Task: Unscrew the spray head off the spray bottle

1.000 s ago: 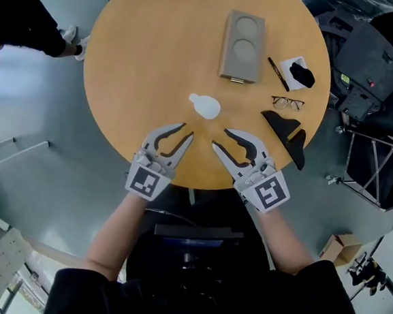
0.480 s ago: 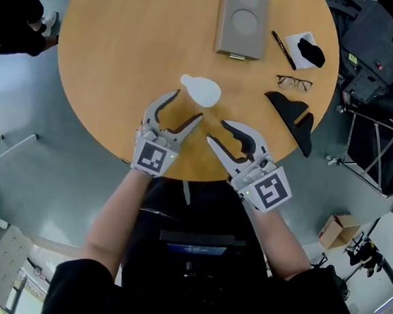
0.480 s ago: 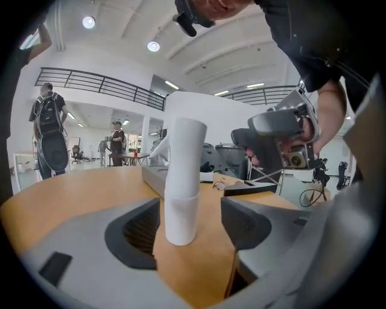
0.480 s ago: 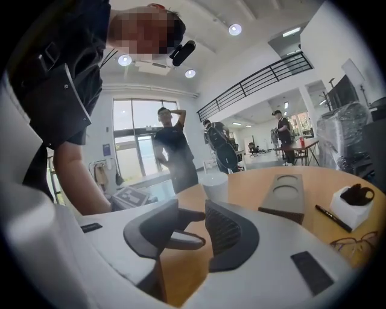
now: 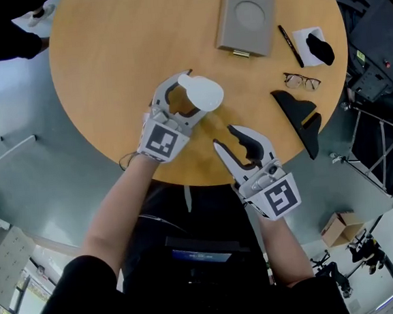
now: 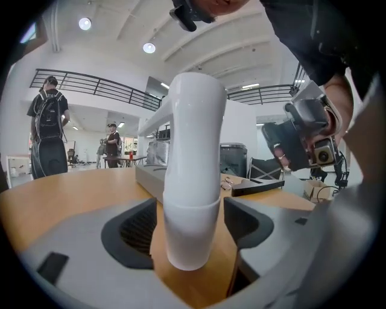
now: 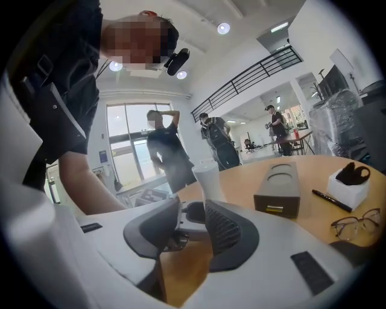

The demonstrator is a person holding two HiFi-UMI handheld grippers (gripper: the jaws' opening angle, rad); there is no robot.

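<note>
Nearby: box, pen, glasses (perhaps case) past bottle.

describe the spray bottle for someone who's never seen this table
On the round wooden table, look toward the person's edge, away from the grey box and glasses. The spray bottle stands upright inside the left gripper, whose jaws have just been opening; it's the only tall all-white thing there.

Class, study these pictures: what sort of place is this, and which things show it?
Probably a large open-plan workspace or lab hall: an upper gallery railing, recessed ceiling lights, and people standing beyond the round wooden table.
</note>
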